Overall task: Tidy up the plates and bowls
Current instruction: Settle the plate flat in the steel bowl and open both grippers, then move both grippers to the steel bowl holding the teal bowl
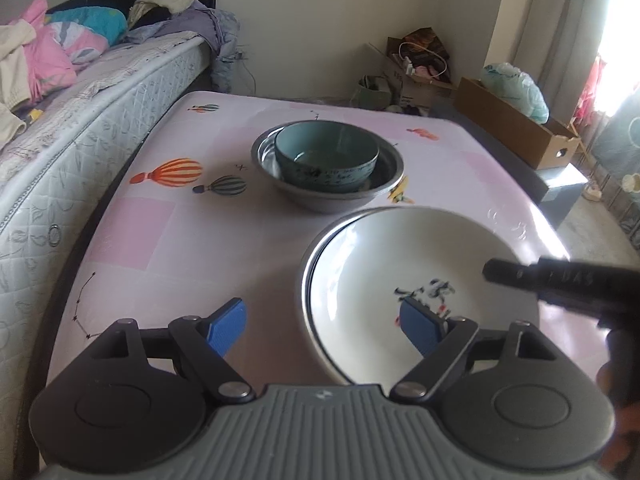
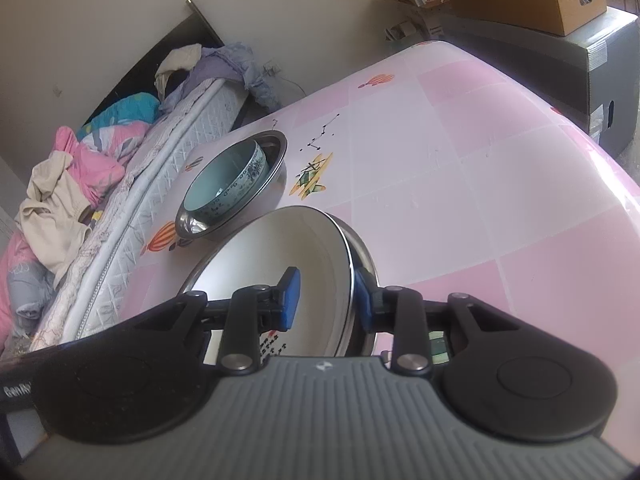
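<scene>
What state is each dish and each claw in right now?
Teal ceramic bowl: upright, nested inside the steel bowl.
Round stainless steel bowl: upright on the table, holding the teal bowl.
White ceramic plate with painted motif: stacked on a metal-rimmed plate, gripped at its rim.
Left claw: open, holding nothing.
Right claw: shut on the plates' rim.

I see a pink-tiled tabletop (image 1: 192,240) with balloon prints. On the left a quilted mattress (image 1: 80,128) carries heaped bedding (image 1: 60,48). Far right, a cardboard box (image 1: 516,124) sits near the curtain (image 1: 560,20), daylight glaring beyond cream walls (image 1: 320,20).
</scene>
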`<state>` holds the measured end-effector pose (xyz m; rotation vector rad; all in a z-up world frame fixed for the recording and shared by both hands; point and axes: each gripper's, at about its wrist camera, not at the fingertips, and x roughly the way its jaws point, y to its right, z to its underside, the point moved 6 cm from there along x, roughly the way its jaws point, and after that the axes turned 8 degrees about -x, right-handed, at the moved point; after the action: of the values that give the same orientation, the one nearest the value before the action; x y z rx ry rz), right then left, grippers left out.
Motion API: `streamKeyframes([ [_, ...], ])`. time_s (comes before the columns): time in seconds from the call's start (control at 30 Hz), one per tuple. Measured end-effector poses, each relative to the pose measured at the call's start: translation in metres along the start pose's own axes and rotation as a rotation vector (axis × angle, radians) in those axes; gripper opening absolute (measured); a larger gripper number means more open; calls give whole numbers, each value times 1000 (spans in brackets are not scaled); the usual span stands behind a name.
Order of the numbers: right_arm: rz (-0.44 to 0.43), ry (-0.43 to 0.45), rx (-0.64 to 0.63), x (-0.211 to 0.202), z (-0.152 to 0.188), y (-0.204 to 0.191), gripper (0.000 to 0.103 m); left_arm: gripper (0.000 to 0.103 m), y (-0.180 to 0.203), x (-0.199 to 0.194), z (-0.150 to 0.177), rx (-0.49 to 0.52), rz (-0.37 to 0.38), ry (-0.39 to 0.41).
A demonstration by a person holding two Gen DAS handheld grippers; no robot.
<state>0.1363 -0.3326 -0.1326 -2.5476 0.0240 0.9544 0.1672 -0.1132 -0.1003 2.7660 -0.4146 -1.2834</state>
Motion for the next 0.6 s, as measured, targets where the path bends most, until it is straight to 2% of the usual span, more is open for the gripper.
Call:
streamKeyframes([
  [0.2,2,-68,-34,1,-8,-7,41,80,1,7,14,41,-65,-9],
  [0.3,9,-112,-71,2,-13,-10,42,79,0,10,19,64,-92,-5],
  [0.43,35,-166,-173,1,-17,-20,48,78,-2,13,23,60,-77,-15],
  [0.47,53,-173,-213,1,-18,-24,55,78,-2,13,24,58,-71,-18],
  [0.5,74,-173,-254,0,-19,-27,58,78,-3,13,25,55,-64,-20],
  [0.6,123,-165,-385,-7,-24,-35,59,78,-5,12,26,24,-26,-26],
])
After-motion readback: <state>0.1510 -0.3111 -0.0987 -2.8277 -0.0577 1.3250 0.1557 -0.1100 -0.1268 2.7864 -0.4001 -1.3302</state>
